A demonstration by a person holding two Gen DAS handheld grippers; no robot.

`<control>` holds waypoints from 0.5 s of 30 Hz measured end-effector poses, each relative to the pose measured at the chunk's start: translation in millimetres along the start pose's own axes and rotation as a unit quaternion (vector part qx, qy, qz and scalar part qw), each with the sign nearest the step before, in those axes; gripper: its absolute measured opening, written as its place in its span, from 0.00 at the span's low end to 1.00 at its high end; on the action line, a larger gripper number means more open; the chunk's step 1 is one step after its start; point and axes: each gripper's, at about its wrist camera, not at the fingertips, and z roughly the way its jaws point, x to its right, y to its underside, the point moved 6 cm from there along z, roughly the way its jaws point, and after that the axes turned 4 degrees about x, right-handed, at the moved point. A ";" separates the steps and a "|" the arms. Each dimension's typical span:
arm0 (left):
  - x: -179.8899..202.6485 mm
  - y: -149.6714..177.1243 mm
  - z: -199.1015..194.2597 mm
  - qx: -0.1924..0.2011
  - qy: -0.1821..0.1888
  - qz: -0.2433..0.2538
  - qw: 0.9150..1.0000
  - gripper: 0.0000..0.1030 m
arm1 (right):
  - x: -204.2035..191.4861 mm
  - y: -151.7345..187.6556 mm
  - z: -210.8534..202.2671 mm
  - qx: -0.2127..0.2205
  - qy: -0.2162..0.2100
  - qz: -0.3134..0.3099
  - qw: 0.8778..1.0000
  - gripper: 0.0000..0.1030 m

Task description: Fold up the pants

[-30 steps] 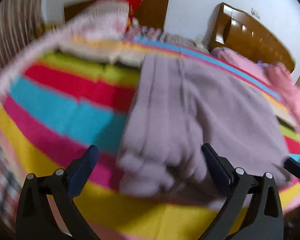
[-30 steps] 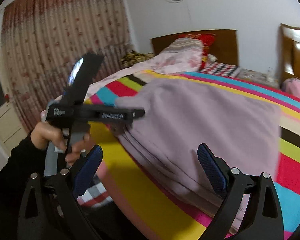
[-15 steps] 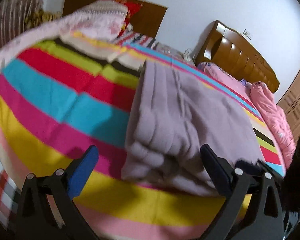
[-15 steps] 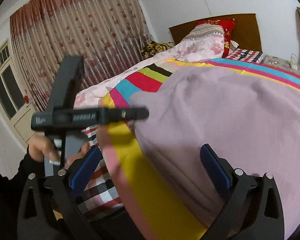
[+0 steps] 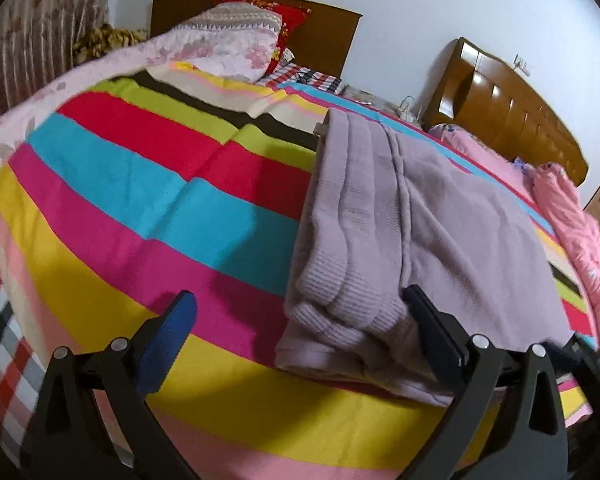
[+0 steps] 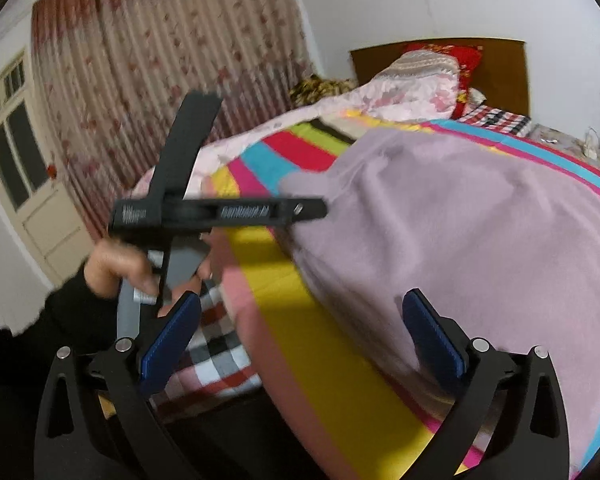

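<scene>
Left wrist view shows the mauve, soft ribbed-knit fleece pants [image 5: 400, 232] lying on the bed under a rainbow-striped blanket [image 5: 140, 200], already doubled up lengthwise with several stacked layers at the near edge. Fabric looks light, thick and floppy, no stiffness, not fragile; plush nap should give decent friction, but stacked layers can slide apart if only the top one is pinched. Best hold, as I judge it: the bunched ribbed cuff end at the near left corner [image 5: 332, 308], taking all layers at once, with the second grab on the near right corner so the fold stays square.

Left gripper [image 5: 304, 320] is spread wide, released, nothing pinched; its right finger [image 5: 432, 320] sits against or just over the fabric edge, can't tell contact. Right gripper [image 6: 300, 328] is also fully spread, its jaws have just been opening, nothing between them but the view of bed edge and pants [image 6: 460, 220] beyond. Person's hand [image 6: 120, 264] in a black sleeve grips the left tool's handle.

Versus a second ago: the left camera's motion blur has gone and the pants look flatter and settled, cuff pile at rest. Right view has swung slightly toward the curtain [image 6: 160, 80] side; the pants have not been moved off the blanket.
</scene>
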 end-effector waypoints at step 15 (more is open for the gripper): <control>-3.8 3.1 -7.5 0.014 -0.015 0.007 1.000 0.99 | 1.3 -2.0 13.5 -0.012 0.010 0.009 1.000 0.96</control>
